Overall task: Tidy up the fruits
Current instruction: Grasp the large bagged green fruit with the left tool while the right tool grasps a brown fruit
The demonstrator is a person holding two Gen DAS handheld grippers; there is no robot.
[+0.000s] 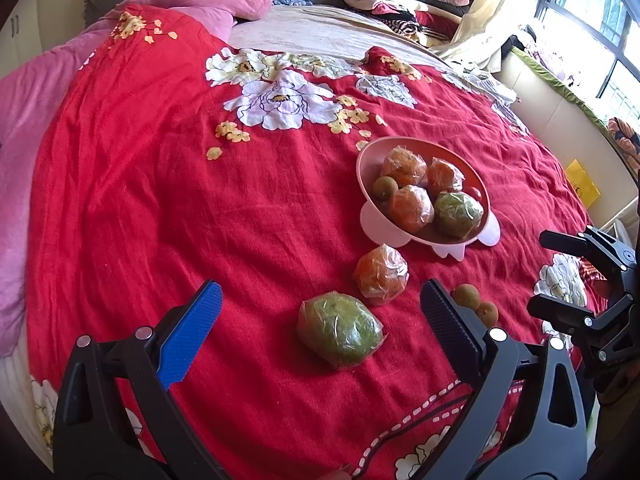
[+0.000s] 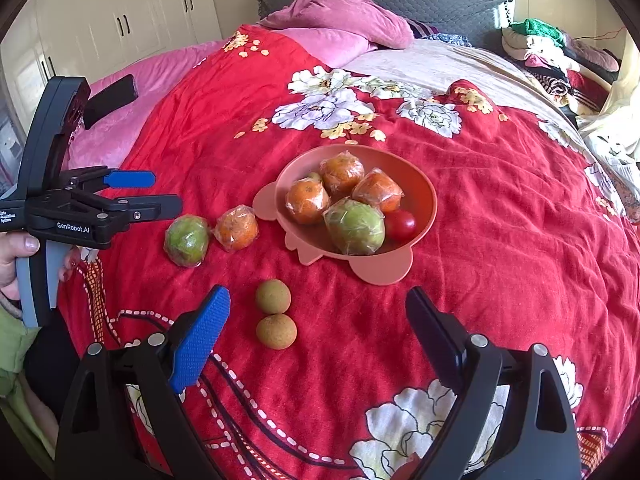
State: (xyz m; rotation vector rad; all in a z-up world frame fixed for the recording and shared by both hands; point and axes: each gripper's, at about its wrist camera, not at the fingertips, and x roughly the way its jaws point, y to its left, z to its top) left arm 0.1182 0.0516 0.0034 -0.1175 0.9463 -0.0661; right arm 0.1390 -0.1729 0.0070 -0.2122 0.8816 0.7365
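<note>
The right gripper (image 2: 318,336) gapes wide and empty over the red bedspread (image 2: 500,240). Two small brown fruits (image 2: 274,314), touching, lie just ahead between its fingers. Farther ahead sits the pink bowl (image 2: 420,184) of wrapped fruit; the left gripper (image 2: 166,192) hovers far left.

We count one pink plastic bowl (image 2: 420,184). Inside the bowl: three plastic-wrapped orange fruits (image 2: 307,201), one plastic-wrapped green fruit (image 2: 355,226), one red tomato (image 2: 401,225), one small brown round fruit (image 1: 385,188). Outside the bowl, on the bedspread: one wrapped orange fruit (image 2: 237,228), one wrapped green fruit (image 2: 187,240), two small brown round fruits (image 2: 273,296).
</note>
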